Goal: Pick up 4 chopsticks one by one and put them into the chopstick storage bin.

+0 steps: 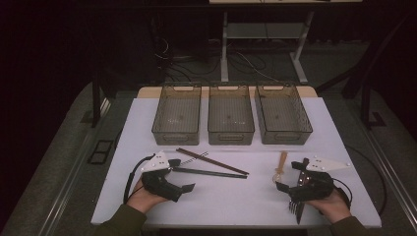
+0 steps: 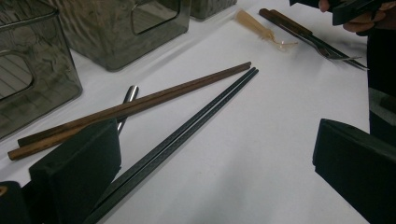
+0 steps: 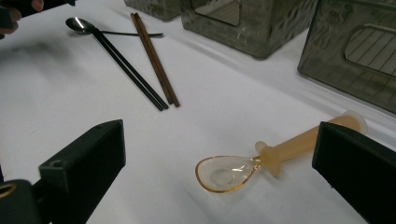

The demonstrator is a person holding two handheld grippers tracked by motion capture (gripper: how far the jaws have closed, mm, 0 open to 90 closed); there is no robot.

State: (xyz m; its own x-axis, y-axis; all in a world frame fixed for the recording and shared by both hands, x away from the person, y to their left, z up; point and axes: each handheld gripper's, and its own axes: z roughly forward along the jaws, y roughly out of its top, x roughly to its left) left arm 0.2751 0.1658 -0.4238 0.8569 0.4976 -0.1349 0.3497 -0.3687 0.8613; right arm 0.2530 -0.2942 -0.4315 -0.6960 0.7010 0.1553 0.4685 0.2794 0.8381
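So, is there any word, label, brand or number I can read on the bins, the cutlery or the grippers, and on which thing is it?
None: no readable text anywhere.
Three bins: smoky plastic walls, no label.
Brown chopsticks, black chopsticks, amber spoon: no marking.
Left gripper and right gripper: plain black jaws, no print.

We see three bins point(image 1: 231, 118) standing side by side along the far edge of the table point(image 1: 221, 196). Before the left and middle bins lie two pairs of chopsticks point(image 1: 212, 164), crossing near their left ends, with a metal spoon point(image 3: 81, 25) beneath them. To their right, before the right bin, lies a small spoon point(image 1: 281, 166), with a fork point(image 1: 296, 206) nearer us.
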